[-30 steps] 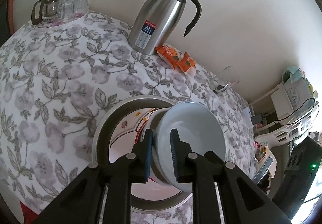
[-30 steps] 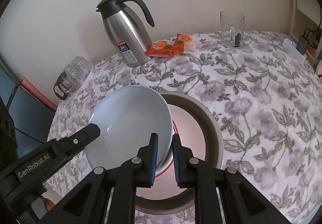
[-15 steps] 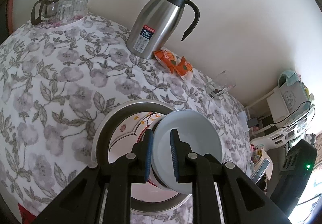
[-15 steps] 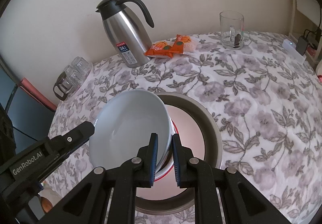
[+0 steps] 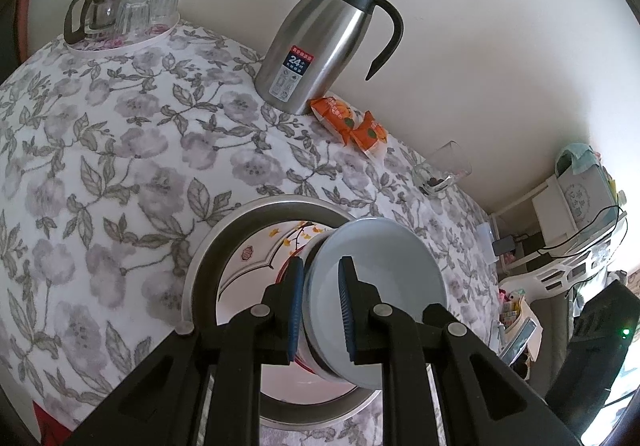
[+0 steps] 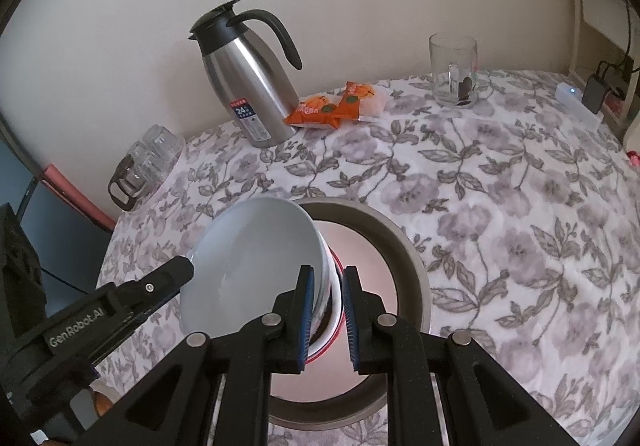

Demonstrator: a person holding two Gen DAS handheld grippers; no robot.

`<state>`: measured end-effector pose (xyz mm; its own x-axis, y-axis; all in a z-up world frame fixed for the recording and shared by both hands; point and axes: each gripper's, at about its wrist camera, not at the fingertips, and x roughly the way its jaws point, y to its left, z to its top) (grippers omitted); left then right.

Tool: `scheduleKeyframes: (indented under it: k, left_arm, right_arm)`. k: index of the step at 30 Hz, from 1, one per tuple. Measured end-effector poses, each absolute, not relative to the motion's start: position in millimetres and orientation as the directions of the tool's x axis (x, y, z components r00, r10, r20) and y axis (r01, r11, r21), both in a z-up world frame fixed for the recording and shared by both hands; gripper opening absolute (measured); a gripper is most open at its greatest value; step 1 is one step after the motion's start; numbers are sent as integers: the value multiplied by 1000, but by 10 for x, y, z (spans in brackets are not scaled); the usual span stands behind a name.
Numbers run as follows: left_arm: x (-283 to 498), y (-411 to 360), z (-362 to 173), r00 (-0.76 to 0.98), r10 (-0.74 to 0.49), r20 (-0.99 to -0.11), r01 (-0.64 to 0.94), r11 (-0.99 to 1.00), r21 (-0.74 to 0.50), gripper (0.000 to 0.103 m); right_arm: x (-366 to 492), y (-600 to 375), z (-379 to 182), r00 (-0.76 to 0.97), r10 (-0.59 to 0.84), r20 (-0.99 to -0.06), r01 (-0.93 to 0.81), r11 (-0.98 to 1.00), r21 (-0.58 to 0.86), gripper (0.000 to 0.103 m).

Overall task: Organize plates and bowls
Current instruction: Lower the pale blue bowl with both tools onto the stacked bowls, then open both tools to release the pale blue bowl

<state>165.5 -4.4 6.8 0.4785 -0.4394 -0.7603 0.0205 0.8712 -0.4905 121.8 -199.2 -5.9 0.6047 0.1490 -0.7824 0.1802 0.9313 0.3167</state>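
both grippers pinch opposite rims of a stack of bowls (image 5: 376, 286), left gripper (image 5: 320, 310) and right gripper (image 6: 326, 316), sharing its weight, held above a metal tray (image 6: 416, 274) with a patterned plate (image 5: 256, 262) on the floral tablecloth (image 6: 500, 185).

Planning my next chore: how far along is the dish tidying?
Done: patterned plate lies in the metal basin, blue bowl nested in the red-rimmed bowl. In hand: left gripper and right gripper clamp that stack's rims, tilted over the basin. Left: setting it down, releasing.
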Motion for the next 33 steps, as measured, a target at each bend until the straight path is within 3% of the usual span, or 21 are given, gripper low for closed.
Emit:
scheduleKeyframes:
  k: [22,24,26,28,30,33]
  left_arm:
    - [1566,-22,278,502,-437,-746,49,876,-481,18]
    - [1553,-11,324,516,-417,-748,49,886,-460,22]
    - [1547,1,356,532,-382,-756,39,903,-428,43]
    - [1535,26,372,551,-333,-765,19,922,-387,50]
    - [1551,55,373,562,-285,-776,1,939,-345,51]
    - [1595,116,299,544,-232,-807,-40,953,-301,64]
  right_arm:
    - [1122,-1952,171,629,117,-769,164,946,278,15]
    - [1115,-1952,182,628,101,-771,171,949,264,15]
    - [1116,-1962,179,623,89,-777,178,951,251,15]
    - [1120,-1974,166,615,74,-785,189,953,237,31]
    - [1121,-1981,161,611,55,-790,199,955,220,43]
    - [1124,-1991,166,609,42,-792,205,956,208,54]
